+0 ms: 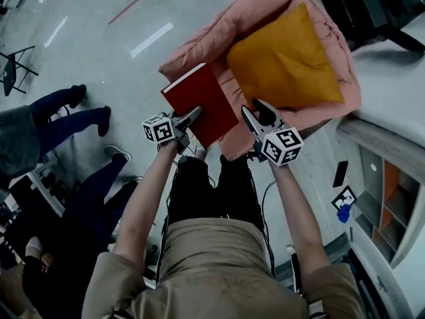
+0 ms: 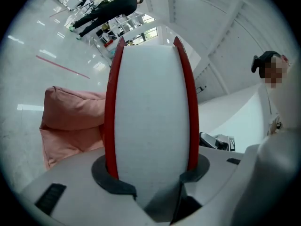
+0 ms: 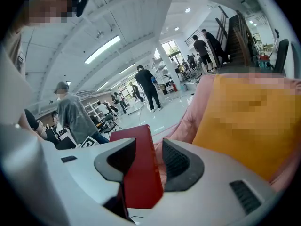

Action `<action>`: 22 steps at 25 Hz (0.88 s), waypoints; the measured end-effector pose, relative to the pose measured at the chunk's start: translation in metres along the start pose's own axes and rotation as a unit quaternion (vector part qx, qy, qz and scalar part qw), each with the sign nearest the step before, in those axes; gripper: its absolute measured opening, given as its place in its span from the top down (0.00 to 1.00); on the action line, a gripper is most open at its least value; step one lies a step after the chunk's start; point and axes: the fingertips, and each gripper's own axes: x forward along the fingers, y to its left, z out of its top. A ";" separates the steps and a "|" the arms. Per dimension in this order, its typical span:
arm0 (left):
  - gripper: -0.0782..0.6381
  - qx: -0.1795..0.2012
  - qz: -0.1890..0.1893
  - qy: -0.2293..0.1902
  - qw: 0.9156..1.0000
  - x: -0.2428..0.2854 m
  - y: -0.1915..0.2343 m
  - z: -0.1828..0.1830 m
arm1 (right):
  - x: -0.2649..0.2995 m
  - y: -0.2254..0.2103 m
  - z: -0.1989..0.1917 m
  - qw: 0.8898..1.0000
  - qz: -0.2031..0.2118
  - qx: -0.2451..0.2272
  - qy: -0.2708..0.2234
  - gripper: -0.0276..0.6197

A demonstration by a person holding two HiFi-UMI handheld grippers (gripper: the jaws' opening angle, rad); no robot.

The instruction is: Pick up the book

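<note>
The left gripper (image 1: 192, 115) is clamped on the red book (image 1: 202, 102). In the left gripper view its jaws are only partly open. Their dark pads press on both red covers, with the white page edge (image 2: 150, 107) standing up between them. The book is held out in front of the person by its near edge. In the head view it overlaps the left front edge of the pink cushion (image 1: 219, 32).

The right gripper (image 1: 252, 106) grips nothing. Its jaws stand well apart, just beside the book's near right corner. In the right gripper view the red cover (image 3: 138, 168) shows in the gap. Pink cushion is visible between the cover and the right pad. The left pad overlaps the cover, so I cannot tell whether they touch.

The pink cushion is cut off at the top of the head view and partly covered by the orange pillow (image 1: 285, 58). The pillow is blurred in the right gripper view. The left gripper's jaws hide the book's near edge. Of the bystanders at the left of the head view, only legs (image 1: 60, 115) show clearly.

There is one pink cushion, one orange pillow and one book. There are two grippers, each with one marker cube (image 1: 158, 129).
</note>
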 end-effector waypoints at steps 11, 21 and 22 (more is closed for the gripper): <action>0.56 0.001 -0.016 -0.032 0.999 -0.075 -0.078 0.044 | -0.040 0.063 0.065 0.999 -0.023 -0.029 -0.018 0.71; 0.56 0.034 -0.081 -0.041 0.995 -0.121 -0.150 0.086 | -0.077 0.116 0.107 0.996 -0.041 -0.038 -0.067 0.71; 0.56 0.034 -0.088 -0.045 0.995 -0.126 -0.154 0.089 | -0.081 0.120 0.107 0.996 -0.043 -0.035 -0.070 0.71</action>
